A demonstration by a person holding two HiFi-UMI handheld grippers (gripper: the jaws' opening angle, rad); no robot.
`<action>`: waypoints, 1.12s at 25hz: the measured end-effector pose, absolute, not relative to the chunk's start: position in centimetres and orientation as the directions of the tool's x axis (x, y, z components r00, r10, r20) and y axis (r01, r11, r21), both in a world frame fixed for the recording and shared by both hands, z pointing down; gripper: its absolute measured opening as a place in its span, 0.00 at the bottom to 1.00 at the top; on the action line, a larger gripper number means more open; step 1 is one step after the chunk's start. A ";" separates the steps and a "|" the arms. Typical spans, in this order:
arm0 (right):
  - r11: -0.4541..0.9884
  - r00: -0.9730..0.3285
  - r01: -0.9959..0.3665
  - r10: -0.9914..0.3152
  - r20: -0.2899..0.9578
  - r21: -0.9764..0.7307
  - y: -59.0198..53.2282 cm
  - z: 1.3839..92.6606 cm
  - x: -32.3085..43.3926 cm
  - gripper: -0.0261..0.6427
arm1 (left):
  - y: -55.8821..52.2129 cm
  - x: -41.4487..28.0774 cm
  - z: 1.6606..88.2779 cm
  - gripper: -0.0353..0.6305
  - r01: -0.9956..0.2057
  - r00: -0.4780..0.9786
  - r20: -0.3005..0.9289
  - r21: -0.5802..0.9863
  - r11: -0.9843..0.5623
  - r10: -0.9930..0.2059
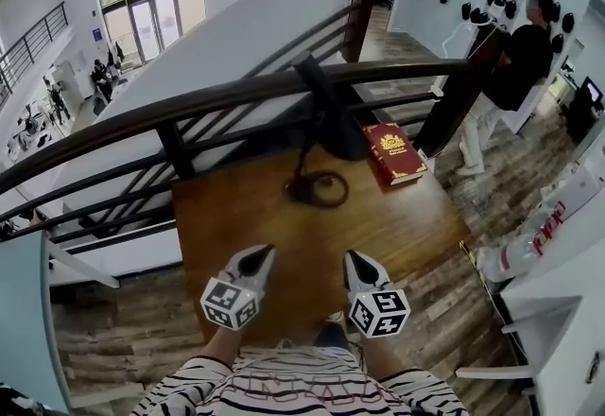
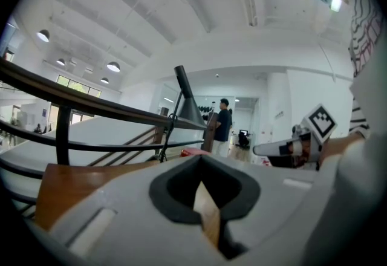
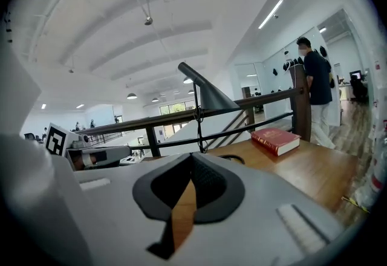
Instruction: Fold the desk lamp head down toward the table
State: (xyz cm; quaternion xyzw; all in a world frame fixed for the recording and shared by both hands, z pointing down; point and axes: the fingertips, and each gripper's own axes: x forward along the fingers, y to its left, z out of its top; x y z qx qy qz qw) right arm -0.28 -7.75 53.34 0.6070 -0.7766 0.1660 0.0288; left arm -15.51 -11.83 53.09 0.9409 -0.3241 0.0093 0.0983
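A black desk lamp [image 1: 318,187] stands on its round base at the far side of the wooden table [image 1: 416,225], its stem upright. Its cone head [image 3: 208,95] is raised and tilted, level with the railing. In the left gripper view the lamp head [image 2: 188,106] shows ahead, above the stem. My left gripper [image 1: 257,260] and right gripper [image 1: 355,263] hover side by side over the table's near edge, pointing at the lamp and well short of it. Both are shut with nothing between the jaws. Each gripper shows in the other's view: right gripper [image 2: 284,149], left gripper [image 3: 97,156].
A red book [image 1: 394,152] lies right of the lamp, near the table's far edge. A dark railing [image 1: 189,107] runs right behind the table. A person [image 1: 515,64] stands at the far right beside a wall of black objects. White furniture [image 1: 548,234] stands to the right.
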 end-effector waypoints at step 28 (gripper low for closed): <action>0.168 -0.219 -0.964 -0.942 0.253 -0.207 -6.4 53.6 -0.8 0.04 | -10.7 -16.4 53.3 0.06 -0.626 0.779 0.089 0.183 -0.758 -0.621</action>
